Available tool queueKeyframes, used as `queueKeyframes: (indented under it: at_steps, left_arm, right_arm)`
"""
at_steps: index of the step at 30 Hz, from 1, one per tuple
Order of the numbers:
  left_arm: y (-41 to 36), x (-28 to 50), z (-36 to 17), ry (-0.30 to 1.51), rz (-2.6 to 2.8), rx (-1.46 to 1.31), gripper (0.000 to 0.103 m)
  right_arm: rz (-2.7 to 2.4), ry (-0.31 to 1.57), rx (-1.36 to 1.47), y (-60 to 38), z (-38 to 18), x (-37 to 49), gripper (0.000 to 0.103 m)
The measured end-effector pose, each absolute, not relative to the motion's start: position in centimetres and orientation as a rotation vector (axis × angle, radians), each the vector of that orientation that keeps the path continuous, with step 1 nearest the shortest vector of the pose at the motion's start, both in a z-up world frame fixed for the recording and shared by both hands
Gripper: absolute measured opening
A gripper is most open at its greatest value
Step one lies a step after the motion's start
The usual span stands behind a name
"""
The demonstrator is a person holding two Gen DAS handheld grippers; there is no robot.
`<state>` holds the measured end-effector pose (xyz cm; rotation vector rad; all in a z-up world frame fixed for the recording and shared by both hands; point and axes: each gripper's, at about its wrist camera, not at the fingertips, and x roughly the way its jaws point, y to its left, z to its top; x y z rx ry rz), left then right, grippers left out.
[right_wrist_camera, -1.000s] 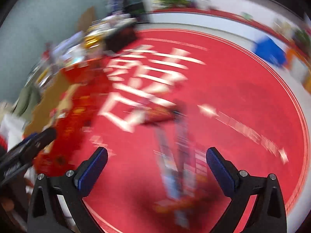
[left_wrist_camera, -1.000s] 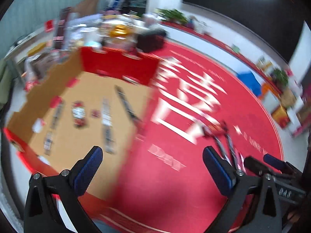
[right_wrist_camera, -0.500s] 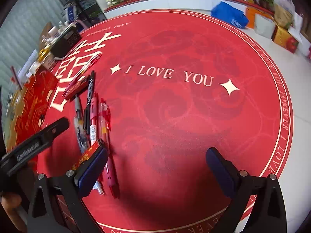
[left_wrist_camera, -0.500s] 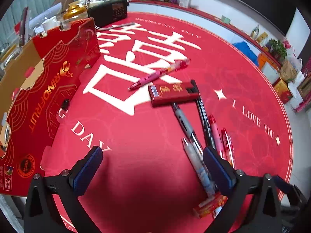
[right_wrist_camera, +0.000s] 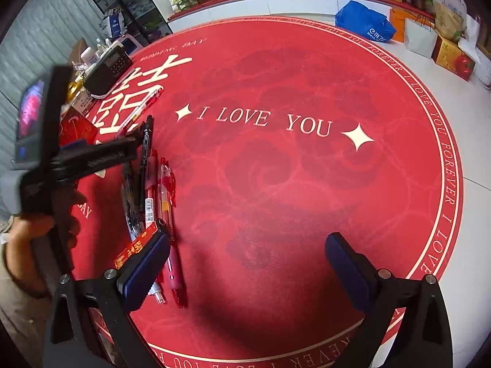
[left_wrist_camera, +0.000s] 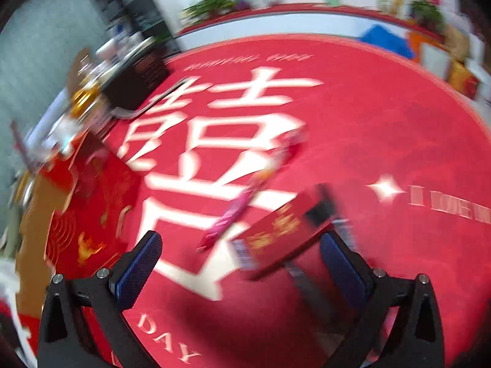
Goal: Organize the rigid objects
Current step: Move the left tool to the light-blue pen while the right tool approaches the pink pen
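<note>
A flat red box with gold lettering (left_wrist_camera: 276, 233) lies on the round red mat (left_wrist_camera: 368, 128), blurred, just ahead of my open left gripper (left_wrist_camera: 239, 263) and between its fingers' line. A pink pen (left_wrist_camera: 233, 211) lies beside it to the left. In the right wrist view several pens (right_wrist_camera: 159, 190) lie side by side on the mat, with a small red-orange packet (right_wrist_camera: 135, 247) at their near end. My right gripper (right_wrist_camera: 245, 270) is open and empty; its left fingertip (right_wrist_camera: 147, 263) sits over the pens' near ends. The left gripper's black frame (right_wrist_camera: 86, 156) reaches in from the left.
A red and brown cardboard box (left_wrist_camera: 76, 214) stands at the mat's left edge. A black radio (right_wrist_camera: 107, 70), bottles and clutter sit beyond it. A blue bag (right_wrist_camera: 365, 21), paper bags and boxes line the far right on the white floor (right_wrist_camera: 472, 141). A hand (right_wrist_camera: 27, 236) holds the left tool.
The left gripper has moved forward and lower toward the red box and pink pen, with motion blur. The right gripper has barely shifted; the left tool now reaches further across its view.
</note>
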<state>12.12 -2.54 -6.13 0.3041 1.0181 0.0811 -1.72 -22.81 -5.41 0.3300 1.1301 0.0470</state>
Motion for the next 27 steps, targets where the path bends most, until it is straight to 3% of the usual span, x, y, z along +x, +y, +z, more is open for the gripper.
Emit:
queueKeyframes:
  at_steps: [7,15,23,27]
  left_arm:
    - [3.1,10.2,-5.2,1.036,0.11,0.049,0.103]
    - [5.7,6.1,-3.1,0.973,0.094,-0.079,0.103]
    - [5.5,5.0,-3.9,1.033,0.05,-0.106,0.103]
    - [3.8,3.6,-4.7,1.055,-0.007,-0.077,0.103]
  right_arm:
    - [0.185,1.112,0.255,-19.4,-4.7,-1.4,0.102]
    - [0.561,0.912,0.05,-11.3,-2.6,-1.9,0.102]
    - [0.617,1.151,-0.071,-9.8,-5.6,-1.4,0.101]
    - [0.447,1.081,-0.11,-13.6,-3.9,-2.5,0.101]
